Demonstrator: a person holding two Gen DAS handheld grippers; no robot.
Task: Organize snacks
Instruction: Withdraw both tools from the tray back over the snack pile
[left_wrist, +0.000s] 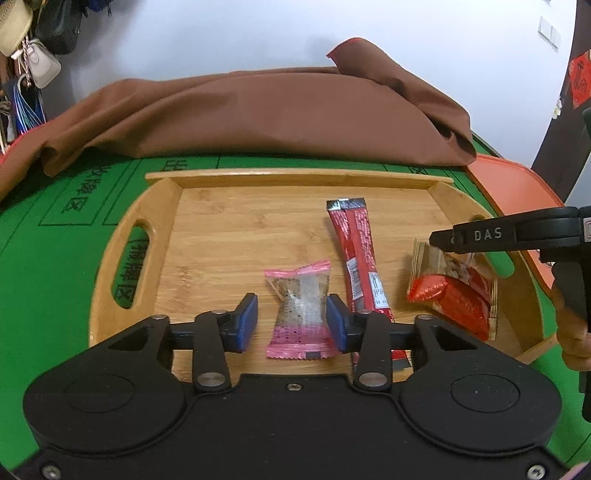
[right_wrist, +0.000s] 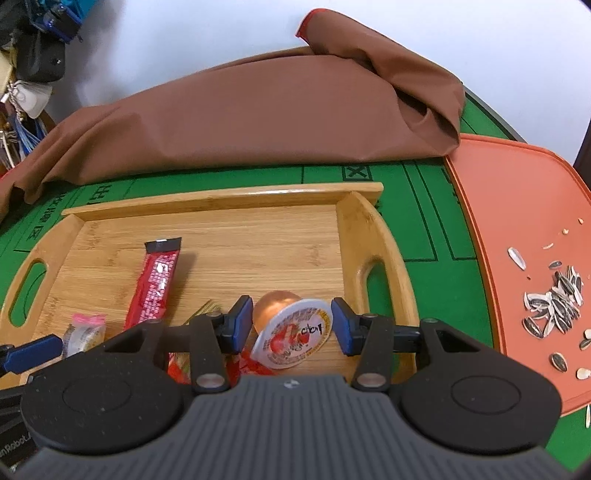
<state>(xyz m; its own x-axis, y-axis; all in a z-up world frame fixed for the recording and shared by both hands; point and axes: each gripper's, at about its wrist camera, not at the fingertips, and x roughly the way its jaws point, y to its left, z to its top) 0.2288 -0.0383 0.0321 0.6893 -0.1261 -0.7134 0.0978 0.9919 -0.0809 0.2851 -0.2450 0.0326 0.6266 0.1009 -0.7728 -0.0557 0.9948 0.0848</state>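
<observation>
Both tongs over the bamboo tray, each spread around a snack, pads clear.

Left wrist: left gripper straddles pink-wrapped candy at tray near edge; lift straight off. "DAS" reads on right gripper.
Right wrist: right gripper brackets jelly cup near right handle; lid print unreadable. Back off without tipping it.

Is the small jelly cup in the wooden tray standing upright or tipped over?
Tipped over. The jelly cup lies on its side in the wooden tray: its printed lid faces the camera and the orange body points away.
</observation>
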